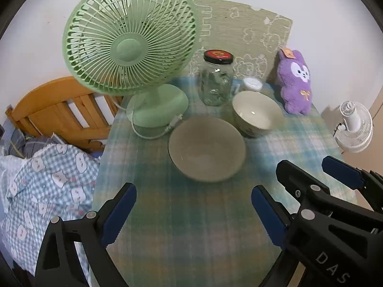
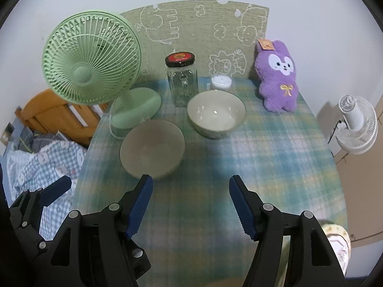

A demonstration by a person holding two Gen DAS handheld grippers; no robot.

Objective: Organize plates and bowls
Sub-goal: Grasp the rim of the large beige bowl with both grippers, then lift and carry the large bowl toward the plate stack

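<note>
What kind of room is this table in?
Probably a bedroom: a wooden bed frame with checked bedding sits beside the cloth-covered table, and a purple plush toy leans against the wall.

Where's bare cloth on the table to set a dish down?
Free: the near checked tablecloth in front of the grey shallow bowl, and the right side, bounded by the white deep bowl and the purple plush rabbit. Crowded: the back left, where the green desk fan, its cord, the black-lidded glass jar and both bowls bunch together.
</note>
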